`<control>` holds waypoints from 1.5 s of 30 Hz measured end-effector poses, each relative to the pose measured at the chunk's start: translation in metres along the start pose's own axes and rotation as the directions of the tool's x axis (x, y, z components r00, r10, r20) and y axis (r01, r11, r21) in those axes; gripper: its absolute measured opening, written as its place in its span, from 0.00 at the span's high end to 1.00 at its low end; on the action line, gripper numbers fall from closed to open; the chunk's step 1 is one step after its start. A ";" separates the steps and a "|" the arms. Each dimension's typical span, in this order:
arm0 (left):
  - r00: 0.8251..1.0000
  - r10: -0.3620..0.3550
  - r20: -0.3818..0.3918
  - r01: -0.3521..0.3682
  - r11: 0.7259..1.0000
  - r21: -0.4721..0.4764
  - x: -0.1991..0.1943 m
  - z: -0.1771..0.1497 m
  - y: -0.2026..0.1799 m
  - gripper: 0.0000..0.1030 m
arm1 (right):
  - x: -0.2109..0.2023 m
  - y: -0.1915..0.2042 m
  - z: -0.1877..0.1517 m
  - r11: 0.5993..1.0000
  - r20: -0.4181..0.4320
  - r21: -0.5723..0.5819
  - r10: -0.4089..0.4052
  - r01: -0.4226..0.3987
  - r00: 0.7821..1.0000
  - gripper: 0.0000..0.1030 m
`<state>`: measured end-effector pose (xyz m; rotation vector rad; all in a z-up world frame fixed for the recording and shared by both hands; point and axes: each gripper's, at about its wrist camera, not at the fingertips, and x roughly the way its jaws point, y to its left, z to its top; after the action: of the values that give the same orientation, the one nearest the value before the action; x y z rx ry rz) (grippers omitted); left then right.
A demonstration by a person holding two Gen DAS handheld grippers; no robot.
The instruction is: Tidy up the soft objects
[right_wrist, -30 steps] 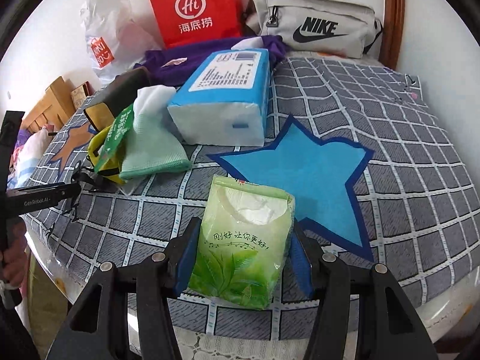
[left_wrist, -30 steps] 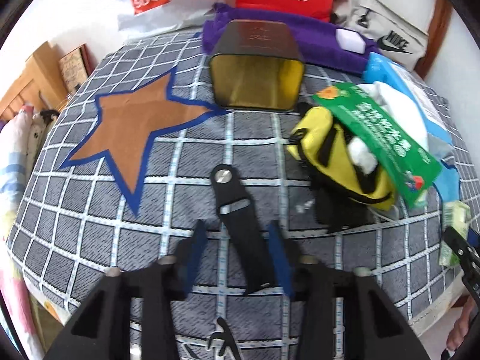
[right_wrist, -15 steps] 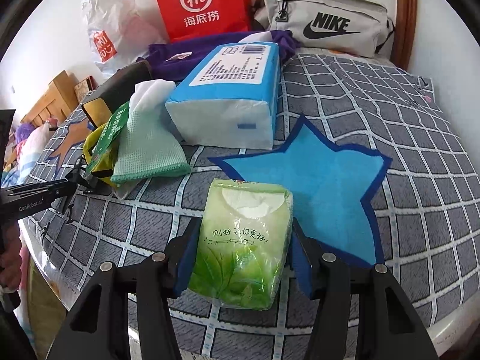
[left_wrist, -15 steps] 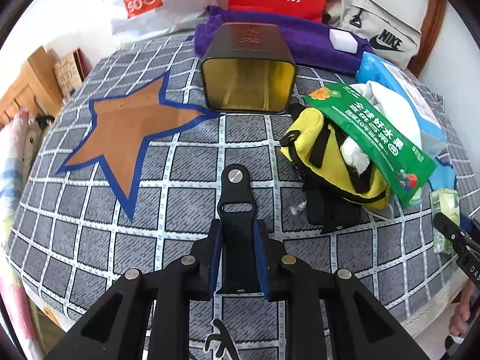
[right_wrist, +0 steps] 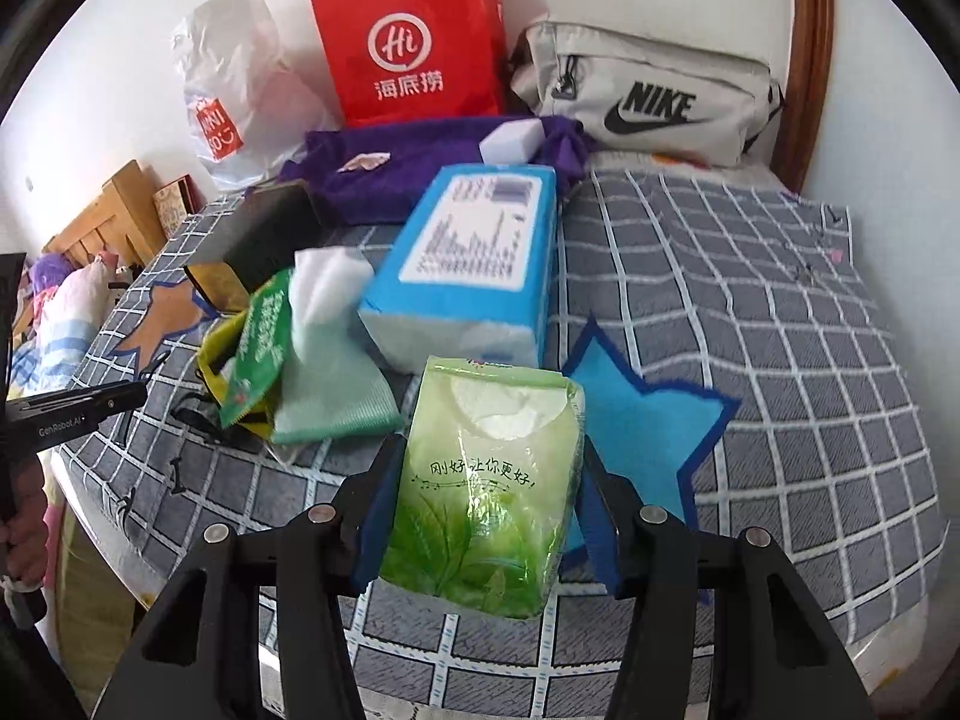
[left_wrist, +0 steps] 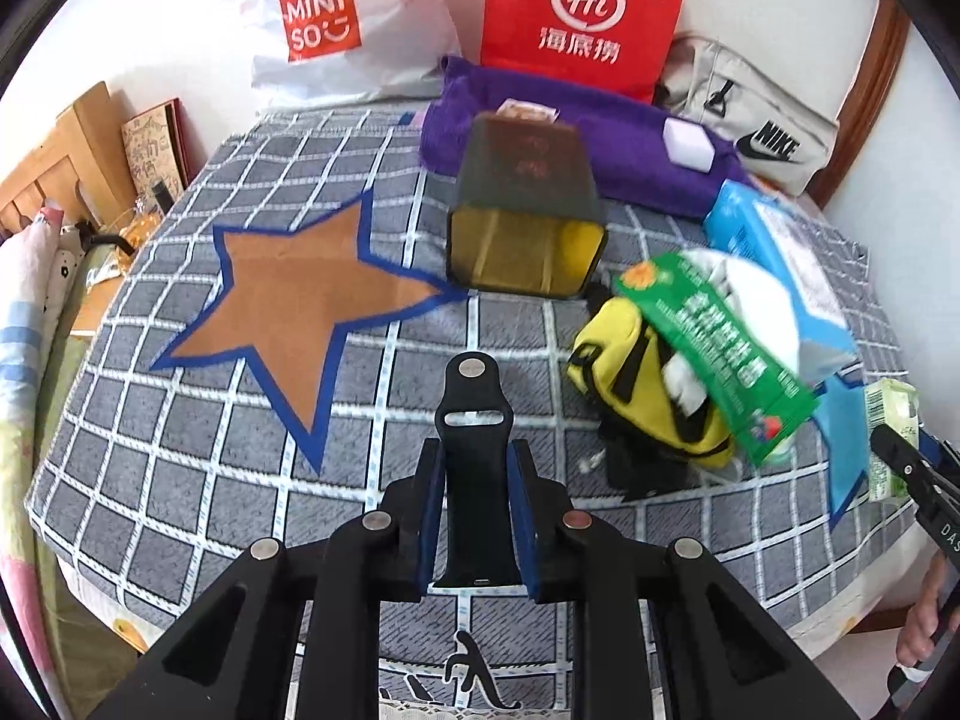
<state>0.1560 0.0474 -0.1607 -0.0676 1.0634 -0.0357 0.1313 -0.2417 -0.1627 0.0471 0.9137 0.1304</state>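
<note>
Above the checked bedspread (left_wrist: pixel 180 450), the left claw (left_wrist: pixel 474 516) is clamped on a black strap (left_wrist: pixel 474 480) — its blue pads press both edges. Over the blue star patch (right_wrist: pixel 648 420), the right claw (right_wrist: pixel 486 516) grips a green tissue pack (right_wrist: pixel 486 480), lifted clear of the bed. Just beyond lie a blue tissue pack (right_wrist: pixel 474 264), a green cloth (right_wrist: pixel 336 396) and a yellow pouch (left_wrist: pixel 624 348).
</note>
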 end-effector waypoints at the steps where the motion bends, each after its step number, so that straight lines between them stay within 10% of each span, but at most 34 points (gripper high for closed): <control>1: 1.000 -0.005 0.009 0.005 1.000 0.000 -0.003 0.004 0.000 0.80 | -0.003 0.002 0.004 1.000 0.004 -0.004 0.004 -0.004 1.000 0.48; 22: 0.990 -0.090 0.107 0.092 0.996 -0.015 -0.006 0.111 -0.005 0.80 | -0.005 0.011 0.102 0.996 0.102 -0.037 0.081 -0.078 0.991 0.48; 45: 0.990 -0.116 0.083 0.118 0.993 -0.012 0.072 0.240 -0.019 0.80 | 0.106 -0.009 0.229 0.995 0.058 -0.001 0.098 -0.098 0.993 0.48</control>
<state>0.4007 0.0335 -0.1062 -0.1460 0.9770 -0.1288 0.3776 -0.2337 -0.1065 0.0973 0.8535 0.2188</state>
